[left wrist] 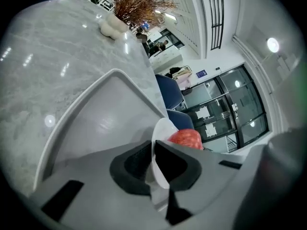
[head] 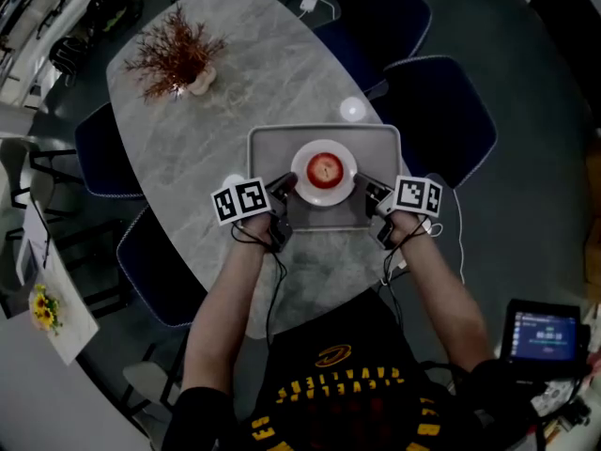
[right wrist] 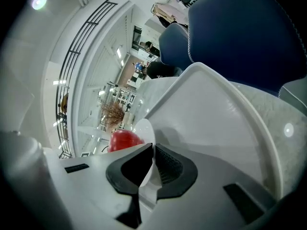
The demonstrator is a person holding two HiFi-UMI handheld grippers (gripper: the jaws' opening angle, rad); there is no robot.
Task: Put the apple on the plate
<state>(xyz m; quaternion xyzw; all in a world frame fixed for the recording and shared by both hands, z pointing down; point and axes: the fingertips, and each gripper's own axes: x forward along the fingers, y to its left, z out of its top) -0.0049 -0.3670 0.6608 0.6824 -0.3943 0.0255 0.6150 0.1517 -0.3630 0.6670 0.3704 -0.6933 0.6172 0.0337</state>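
A red apple point(head: 325, 168) sits in the middle of a white plate point(head: 302, 182), and the plate is over a grey tray point(head: 272, 144) on the marble table. My left gripper point(head: 285, 188) is shut on the plate's left rim and my right gripper point(head: 368, 192) on its right rim. In the left gripper view the plate's edge point(left wrist: 160, 131) runs between the gripper's point(left wrist: 153, 166) pads, with the apple point(left wrist: 186, 138) just beyond and the tray point(left wrist: 105, 114) below. The right gripper view shows that gripper point(right wrist: 153, 166) pinching the plate point(right wrist: 143, 128) beside the apple point(right wrist: 123, 140), above the tray point(right wrist: 216, 119). I cannot tell whether the plate touches the tray.
A dried red plant in a white vase point(head: 178, 59) stands at the far end of the table point(head: 235, 101). Blue chairs point(head: 441, 111) ring the table on both sides. A white charger with a cable point(head: 310, 3) lies at the far edge.
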